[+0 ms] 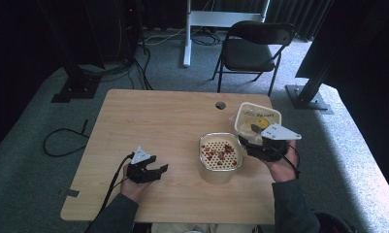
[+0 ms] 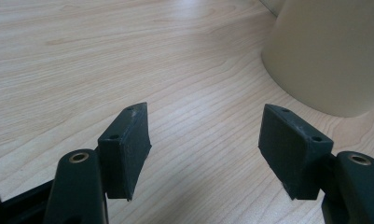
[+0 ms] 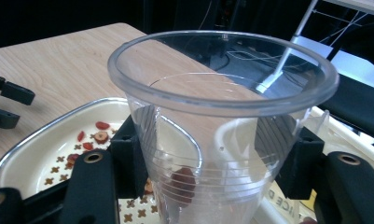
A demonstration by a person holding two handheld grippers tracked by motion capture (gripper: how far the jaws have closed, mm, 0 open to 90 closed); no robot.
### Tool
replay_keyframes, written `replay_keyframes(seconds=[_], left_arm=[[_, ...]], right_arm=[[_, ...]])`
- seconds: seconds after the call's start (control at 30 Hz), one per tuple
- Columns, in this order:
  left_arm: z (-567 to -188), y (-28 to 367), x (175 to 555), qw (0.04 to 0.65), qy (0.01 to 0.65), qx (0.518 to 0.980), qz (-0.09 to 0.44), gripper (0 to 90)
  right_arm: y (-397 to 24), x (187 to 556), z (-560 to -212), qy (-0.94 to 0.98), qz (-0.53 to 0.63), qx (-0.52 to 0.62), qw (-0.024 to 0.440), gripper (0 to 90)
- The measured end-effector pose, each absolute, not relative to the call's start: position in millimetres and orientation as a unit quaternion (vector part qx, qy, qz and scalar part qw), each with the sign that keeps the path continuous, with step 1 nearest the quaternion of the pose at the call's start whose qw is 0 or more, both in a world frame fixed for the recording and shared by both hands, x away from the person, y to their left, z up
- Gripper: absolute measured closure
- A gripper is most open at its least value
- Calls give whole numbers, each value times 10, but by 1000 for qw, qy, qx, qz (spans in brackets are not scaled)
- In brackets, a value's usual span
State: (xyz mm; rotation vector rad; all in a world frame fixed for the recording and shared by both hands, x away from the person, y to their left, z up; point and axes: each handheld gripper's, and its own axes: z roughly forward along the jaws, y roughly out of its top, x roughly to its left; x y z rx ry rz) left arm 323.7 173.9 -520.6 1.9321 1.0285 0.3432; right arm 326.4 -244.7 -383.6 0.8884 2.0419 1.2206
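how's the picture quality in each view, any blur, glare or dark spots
High view: soft and grainy, dark surroundings, table evenly lit. Left gripper view: wood grain sharp, near fingers slightly soft. Right gripper view: clear cup carries reflections that distort what lies behind; background dark.

I work in what looks like a lab or recording studio: my wooden table [image 1: 148, 126] stands on grey carpet [image 1: 32, 160], black curtains [image 1: 32, 29] hang behind it, dark metal rig posts [image 1: 71, 73] flank it, cables [image 1: 134, 63] trail beyond it, and a folding chair [image 1: 252, 48] waits behind.
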Motion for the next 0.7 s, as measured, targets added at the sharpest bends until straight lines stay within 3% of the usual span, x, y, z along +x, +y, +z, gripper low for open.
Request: replay_keyframes(seconds=[0.7], left_arm=[[-5216,1709,3243,444,410,785,139,345]], right_arm=[[-2623,3347,-3718,739,461,363,332,379]])
